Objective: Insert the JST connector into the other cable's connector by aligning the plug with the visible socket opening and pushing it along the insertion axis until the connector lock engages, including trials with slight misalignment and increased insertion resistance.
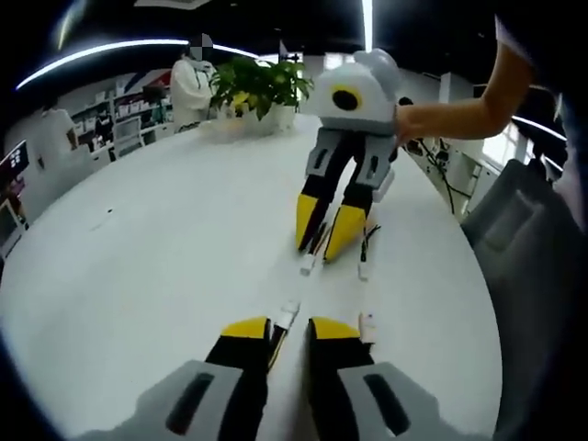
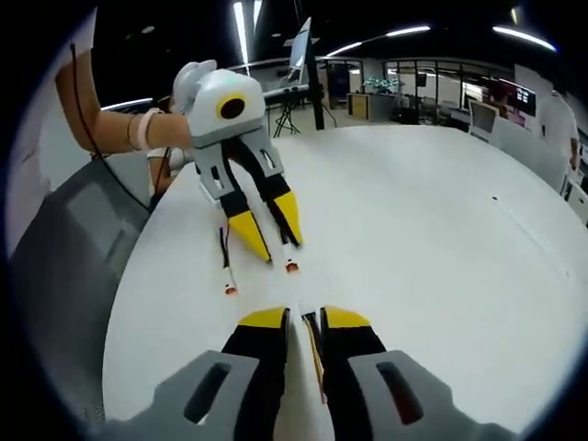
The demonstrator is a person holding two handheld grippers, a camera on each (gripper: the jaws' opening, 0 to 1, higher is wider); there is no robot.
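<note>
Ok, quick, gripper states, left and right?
Left gripper: shut on a cable, connector end forward.
Right gripper: shut on the other cable.

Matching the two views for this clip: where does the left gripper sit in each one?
Left gripper view: the left gripper rises from the bottom centre, holding a cable.
Right gripper view: it hangs upper left of centre, pointing down at the table.
Shared landmark: the white round table.
</note>
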